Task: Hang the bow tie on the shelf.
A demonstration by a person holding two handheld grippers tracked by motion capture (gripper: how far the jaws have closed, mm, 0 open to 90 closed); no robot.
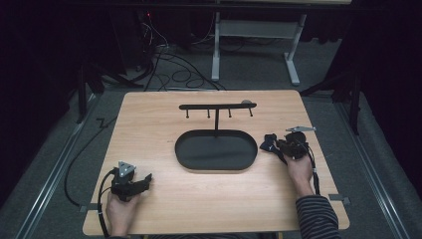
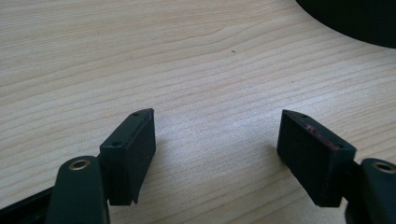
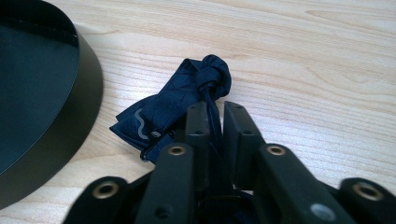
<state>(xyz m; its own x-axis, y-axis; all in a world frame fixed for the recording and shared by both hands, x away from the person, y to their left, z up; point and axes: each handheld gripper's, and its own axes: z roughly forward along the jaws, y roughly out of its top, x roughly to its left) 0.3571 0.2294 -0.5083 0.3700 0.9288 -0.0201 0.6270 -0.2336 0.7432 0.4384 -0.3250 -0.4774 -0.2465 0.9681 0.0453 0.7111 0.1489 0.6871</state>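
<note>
While the left gripper (image 2: 217, 140) rests on the bare table (image 1: 164, 114) near the front left corner, its jaws stand wide apart with only wood grain between them. The left hand (image 1: 119, 209) holds it from below, and its cable loops off the table edge. On the right side, the right gripper (image 3: 215, 116) has its jaws closed narrow on a dark blue bow tie (image 3: 180, 102), pinching a thin strap or fold of the cloth just behind the knot. The tie lies on the wood just beside the right end of the black oval tray (image 1: 191, 162), near it but apart from its wall. The right hand (image 1: 298, 167), in a striped sleeve, grips the tool from behind. A black stand (image 1: 217, 107) with a crossbar and four short pegs rises from the back of the tray.
</note>
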